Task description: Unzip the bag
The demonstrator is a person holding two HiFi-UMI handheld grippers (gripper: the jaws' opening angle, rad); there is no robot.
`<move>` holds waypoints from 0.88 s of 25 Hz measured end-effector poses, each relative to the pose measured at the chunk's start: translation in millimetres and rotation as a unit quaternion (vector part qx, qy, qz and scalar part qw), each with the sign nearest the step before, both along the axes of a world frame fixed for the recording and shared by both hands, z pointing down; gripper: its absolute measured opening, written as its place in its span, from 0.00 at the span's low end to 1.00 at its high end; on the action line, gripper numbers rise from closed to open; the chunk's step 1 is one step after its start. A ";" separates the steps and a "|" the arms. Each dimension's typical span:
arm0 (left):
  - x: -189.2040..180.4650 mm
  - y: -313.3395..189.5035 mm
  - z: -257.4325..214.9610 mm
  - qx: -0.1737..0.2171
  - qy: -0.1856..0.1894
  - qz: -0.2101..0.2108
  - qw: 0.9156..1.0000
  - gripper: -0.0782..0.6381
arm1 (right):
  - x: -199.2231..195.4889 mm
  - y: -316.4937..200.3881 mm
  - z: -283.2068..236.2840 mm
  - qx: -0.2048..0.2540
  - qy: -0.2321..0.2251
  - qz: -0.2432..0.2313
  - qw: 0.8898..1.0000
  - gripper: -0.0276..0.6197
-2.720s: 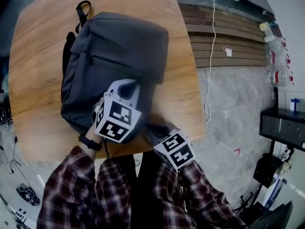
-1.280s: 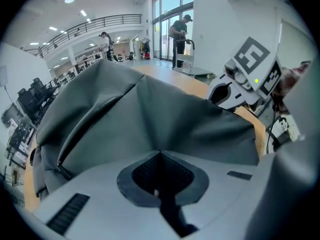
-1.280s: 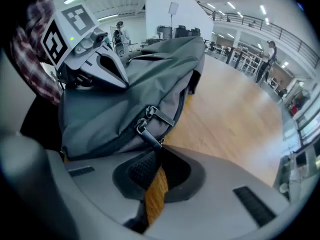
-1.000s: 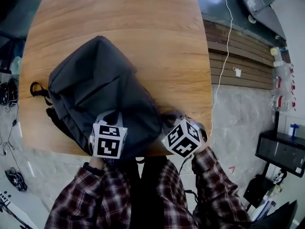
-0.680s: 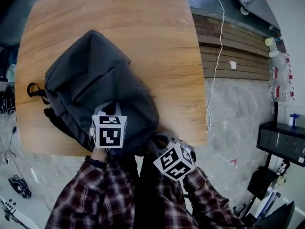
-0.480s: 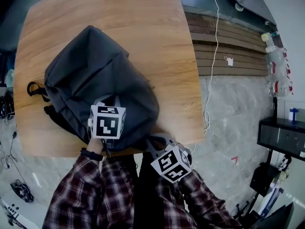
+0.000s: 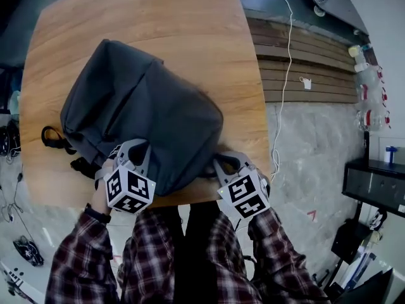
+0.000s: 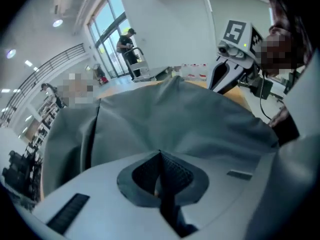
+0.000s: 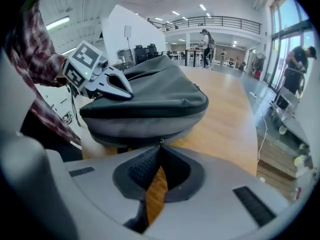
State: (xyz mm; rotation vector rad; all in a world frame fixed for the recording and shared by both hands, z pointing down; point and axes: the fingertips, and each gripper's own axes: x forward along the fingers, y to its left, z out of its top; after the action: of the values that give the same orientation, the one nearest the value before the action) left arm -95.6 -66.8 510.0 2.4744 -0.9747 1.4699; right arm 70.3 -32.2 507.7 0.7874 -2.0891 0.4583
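Observation:
A dark grey backpack [image 7: 145, 113] lies on the wooden table [image 7: 190, 30], with its bottom end toward the near edge. My left gripper [image 7: 134, 146] is at the bag's near left side, shut with grey bag fabric [image 8: 165, 119] pinched at its tips. My right gripper [image 7: 223, 159] is at the near right corner, shut on a small metal zipper pull [image 9: 160, 142] on the bag's side seam [image 9: 145, 129]. In the right gripper view the left gripper [image 9: 125, 90] rests against the bag's top. The zip along the side looks closed.
The bag's carry loop [image 7: 54, 138] hangs toward the table's left edge. Right of the table are a slatted wooden floor strip [image 7: 304, 62], a white cable [image 7: 281, 87], bottles [image 7: 367, 75] and a black cabinet [image 7: 376, 170]. My plaid sleeves [image 7: 158, 252] are at the table's near edge.
The bag has turned and sits more square to me. My left gripper moved down and left along its near edge; my right gripper came up to the near right corner.

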 end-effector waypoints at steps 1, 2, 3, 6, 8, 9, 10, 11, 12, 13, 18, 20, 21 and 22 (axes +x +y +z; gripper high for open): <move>-0.3 3.5 0.3 -0.010 0.009 -0.031 0.999 0.12 | 0.0 -8.3 0.8 0.007 0.009 -0.006 1.000 0.07; -0.5 7.4 1.0 -0.024 0.020 -0.065 0.997 0.12 | -0.5 -17.5 1.2 0.013 0.014 -0.011 1.000 0.07; -0.7 11.4 1.8 -0.039 0.032 -0.101 0.994 0.12 | -1.7 -27.3 1.5 0.017 0.018 -0.015 1.000 0.07; -4.5 21.6 4.2 -0.066 0.061 -0.204 0.975 0.12 | -11.6 -56.9 2.1 0.027 0.026 -0.037 0.999 0.07; -7.2 24.1 5.6 -0.078 0.071 -0.253 0.962 0.12 | -22.7 -75.2 2.3 0.035 0.031 -0.055 0.997 0.07; -7.7 23.6 6.1 -0.084 0.075 -0.269 0.957 0.12 | -27.6 -83.9 2.6 0.040 0.034 -0.062 0.997 0.07; -6.9 22.5 5.8 -0.089 0.077 -0.273 0.955 0.12 | -31.5 -91.9 2.9 0.043 0.036 -0.068 0.996 0.07; -3.9 21.3 3.8 -0.092 0.078 -0.260 0.958 0.12 | -34.6 -99.0 3.0 0.045 0.037 -0.071 0.996 0.07; 2.3 20.3 -0.8 -0.091 0.082 -0.229 0.966 0.12 | -37.1 -104.8 2.8 0.047 0.037 -0.074 0.995 0.07; 11.6 18.3 -8.4 -0.083 0.090 -0.185 0.975 0.12 | -39.2 -108.9 2.4 0.048 0.037 -0.077 0.995 0.07; 64.4 -15.8 -39.4 -0.001 0.117 0.007 0.993 0.12 | -43.9 -110.1 2.9 0.046 0.038 -0.095 0.994 0.07; 79.1 -26.2 -29.2 -0.011 0.101 0.063 0.993 0.12 | -43.3 -107.8 4.2 0.042 0.035 -0.092 0.994 0.07; 83.5 -28.3 -21.8 -0.023 0.092 0.087 0.992 0.12 | -42.9 -106.5 5.0 0.040 0.035 -0.090 0.994 0.07; 85.6 -29.2 -14.7 -0.035 0.085 0.107 0.990 0.12 | -42.5 -105.0 5.9 0.038 0.035 -0.089 0.995 0.07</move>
State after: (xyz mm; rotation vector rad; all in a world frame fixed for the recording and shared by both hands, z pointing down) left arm -10.0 -95.9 495.3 2.6680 -0.6355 1.2931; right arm 27.8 -137.2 513.6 0.6446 -2.0980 0.2519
